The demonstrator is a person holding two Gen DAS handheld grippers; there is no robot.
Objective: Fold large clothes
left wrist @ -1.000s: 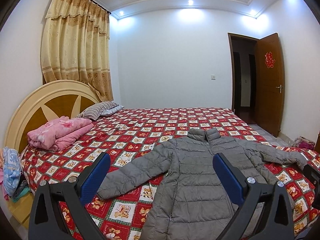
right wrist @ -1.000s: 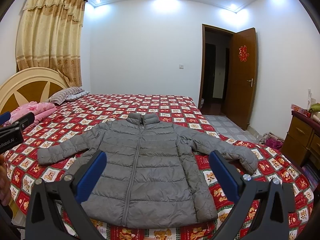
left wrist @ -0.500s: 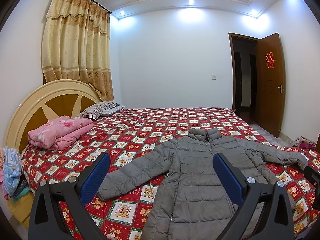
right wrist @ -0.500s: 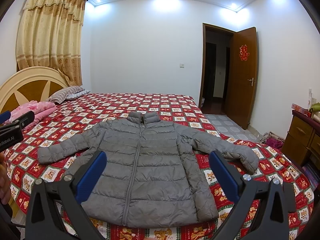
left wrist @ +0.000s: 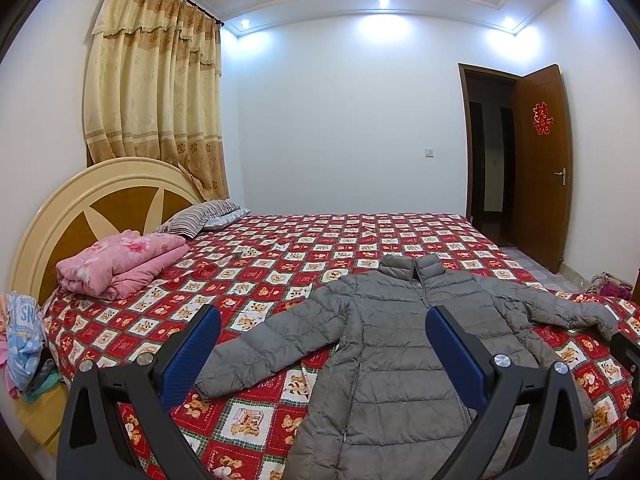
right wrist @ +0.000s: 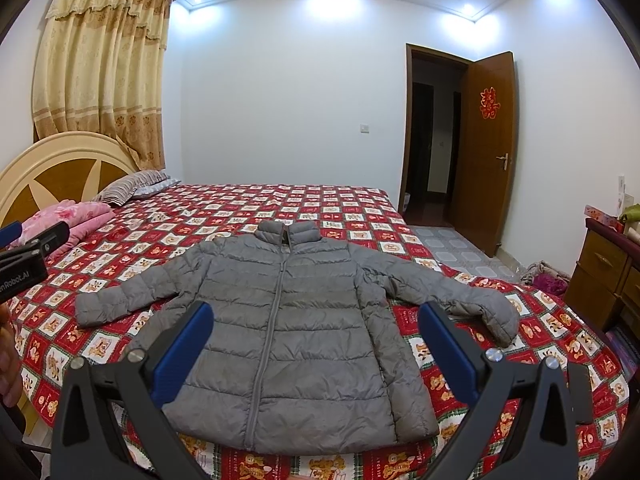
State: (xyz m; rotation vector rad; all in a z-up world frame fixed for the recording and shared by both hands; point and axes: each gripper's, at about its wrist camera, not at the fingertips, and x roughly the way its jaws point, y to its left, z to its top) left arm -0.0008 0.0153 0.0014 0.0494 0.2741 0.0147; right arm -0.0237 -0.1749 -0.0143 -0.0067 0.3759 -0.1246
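A grey puffer jacket lies flat and zipped on the red patterned bed, sleeves spread to both sides, collar pointing away. It also shows in the left wrist view. My left gripper is open and empty, held above the near edge by the jacket's left sleeve. My right gripper is open and empty, held above the jacket's hem. The left gripper also shows at the left edge of the right wrist view.
A folded pink quilt and striped pillows lie by the headboard. A wooden dresser stands at the right. An open door is at the back right. Clothes hang by the bed's left corner.
Both grippers have stayed open and nearly still. The jacket has not moved.
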